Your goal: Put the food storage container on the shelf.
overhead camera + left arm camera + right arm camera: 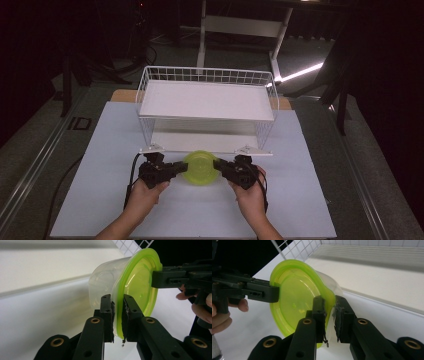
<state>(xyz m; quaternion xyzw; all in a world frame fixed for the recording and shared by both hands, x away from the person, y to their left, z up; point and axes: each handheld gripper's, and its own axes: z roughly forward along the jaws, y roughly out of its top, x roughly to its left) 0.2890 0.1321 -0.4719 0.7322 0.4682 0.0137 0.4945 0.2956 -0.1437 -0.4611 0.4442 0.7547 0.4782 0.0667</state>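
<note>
A round clear tub with a lime-green lid (200, 168) hangs just in front of the wire rack, held from both sides. My left gripper (181, 167) pinches the lid's rim on its left edge, and my right gripper (218, 166) pinches the rim on the opposite edge. In the left gripper view the left gripper (118, 302) is shut on the green rim, with the lid (137, 282) and clear tub body (105, 277) beyond; the right gripper (156, 280) bites the far rim. In the right gripper view the right gripper (329, 303) clamps the rim of the lid (294, 297), and the left gripper (275, 293) holds the far edge.
A white two-tier wire rack (207, 100) stands right behind the tub, its upper shelf bare and its lower shelf open toward me. Everything rests on a white mat (310, 200) on the table. A white frame stands on the floor behind the table.
</note>
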